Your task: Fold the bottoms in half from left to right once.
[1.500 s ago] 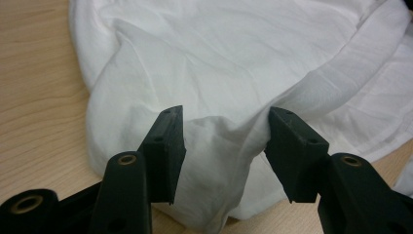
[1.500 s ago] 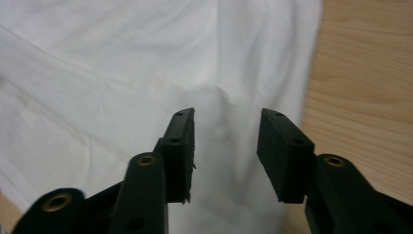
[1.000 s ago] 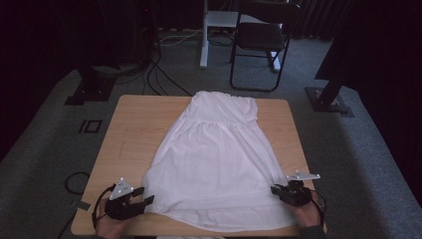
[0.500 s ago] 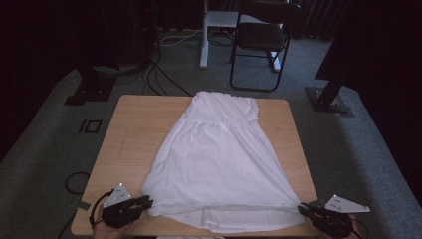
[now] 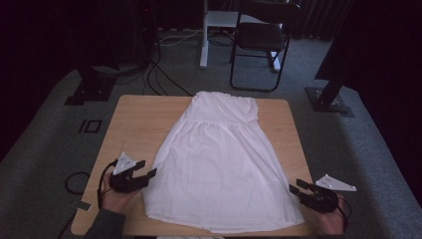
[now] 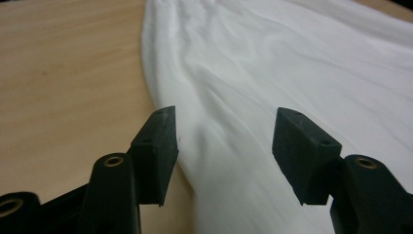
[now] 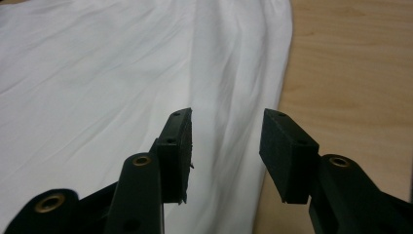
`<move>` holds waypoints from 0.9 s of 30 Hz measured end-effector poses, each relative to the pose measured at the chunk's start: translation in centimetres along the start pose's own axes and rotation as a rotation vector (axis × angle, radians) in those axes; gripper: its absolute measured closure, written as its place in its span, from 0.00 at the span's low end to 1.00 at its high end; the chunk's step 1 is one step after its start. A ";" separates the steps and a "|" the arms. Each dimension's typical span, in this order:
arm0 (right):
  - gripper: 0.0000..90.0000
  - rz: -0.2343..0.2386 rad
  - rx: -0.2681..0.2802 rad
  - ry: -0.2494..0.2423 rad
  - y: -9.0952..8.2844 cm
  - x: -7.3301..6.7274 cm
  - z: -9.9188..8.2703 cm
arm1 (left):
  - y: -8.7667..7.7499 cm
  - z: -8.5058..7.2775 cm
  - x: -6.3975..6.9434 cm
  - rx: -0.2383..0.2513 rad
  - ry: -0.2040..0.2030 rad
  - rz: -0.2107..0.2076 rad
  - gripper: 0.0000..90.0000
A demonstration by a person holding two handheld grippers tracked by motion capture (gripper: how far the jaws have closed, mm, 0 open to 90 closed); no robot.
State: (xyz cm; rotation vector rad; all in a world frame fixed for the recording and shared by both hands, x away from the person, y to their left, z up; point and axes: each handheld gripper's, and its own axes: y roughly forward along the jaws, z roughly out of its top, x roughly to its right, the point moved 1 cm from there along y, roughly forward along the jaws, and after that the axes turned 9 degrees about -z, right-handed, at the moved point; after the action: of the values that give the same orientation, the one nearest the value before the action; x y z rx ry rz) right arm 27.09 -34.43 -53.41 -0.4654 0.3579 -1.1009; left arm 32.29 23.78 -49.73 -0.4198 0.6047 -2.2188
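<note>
A white dress (image 5: 219, 159) lies spread flat on the wooden table (image 5: 139, 119), bodice at the far side and hem at the near edge. My left gripper (image 5: 146, 168) stands open at the dress's left side edge, and in the left gripper view its jaws straddle that cloth edge (image 6: 195, 161) with nothing pinched between them (image 6: 224, 141). My right gripper (image 5: 296, 188) is open at the dress's lower right corner. In the right gripper view the cloth's right edge (image 7: 272, 97) runs between the open jaws (image 7: 226, 141).
A black folding chair (image 5: 261, 40) and a white post (image 5: 204, 35) stand on the carpet beyond the table. Cables (image 5: 159, 74) and a black stand base (image 5: 328, 97) lie around it. Bare wood shows on both sides of the dress.
Both grippers have opened and let go of the hem. The left gripper moved forward along the dress's left edge; the right one drew in toward the lower right corner. The dress has settled flat.
</note>
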 end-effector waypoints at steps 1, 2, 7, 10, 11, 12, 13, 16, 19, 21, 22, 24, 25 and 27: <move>0.59 -0.001 0.001 0.000 1.0 0.1 0.4 | 0.7 0.7 -0.5 -0.005 -0.002 0.003 0.47; 0.58 0.008 -0.009 0.007 2.0 0.3 0.9 | 1.5 1.4 -1.0 0.001 -0.010 0.006 0.47; 0.56 0.015 -0.063 -0.043 6.8 0.3 3.7 | 4.7 3.9 -3.3 -0.014 -0.024 0.012 0.45; 0.56 0.011 -0.046 -0.040 9.1 0.5 5.9 | 6.6 4.4 -4.8 -0.054 -0.055 0.027 0.45; 0.55 0.007 -0.043 -0.036 10.0 0.7 6.6 | 7.1 4.3 -5.4 -0.068 -0.073 0.028 0.45; 0.55 -0.002 -0.045 -0.031 10.9 1.0 7.3 | 7.7 4.2 -5.9 -0.082 -0.089 0.020 0.45; 0.54 -0.006 -0.051 -0.024 11.8 1.2 7.9 | 8.2 4.1 -6.4 -0.090 -0.109 0.022 0.45; 0.53 -0.009 -0.074 -0.001 14.8 1.9 9.5 | 9.5 3.3 -7.7 -0.111 -0.172 0.004 0.45; 0.53 0.008 -0.089 0.036 17.5 2.2 10.6 | 10.7 2.5 -8.6 -0.142 -0.223 -0.006 0.46; 0.52 0.010 -0.101 0.048 19.1 2.0 11.1 | 11.2 2.1 -8.6 -0.160 -0.230 -0.021 0.46; 0.52 0.017 -0.109 0.053 19.8 1.8 11.3 | 11.4 2.0 -8.5 -0.166 -0.228 -0.026 0.47; 0.52 0.027 -0.117 0.051 20.8 1.4 11.6 | 11.7 2.0 -8.3 -0.158 -0.228 -0.040 0.49; 0.53 0.025 -0.138 0.046 21.3 1.2 11.7 | 11.8 2.0 -8.3 -0.152 -0.233 -0.046 0.50; 0.72 0.017 -0.199 0.031 22.2 1.0 11.6 | 11.9 2.0 -8.1 -0.146 -0.243 -0.059 0.57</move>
State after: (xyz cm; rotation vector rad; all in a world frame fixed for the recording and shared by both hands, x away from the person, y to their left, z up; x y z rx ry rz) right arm 50.25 -24.89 -55.31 -0.6208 0.5008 -1.0615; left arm 45.64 22.46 -55.35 -0.7784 0.6312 -2.1428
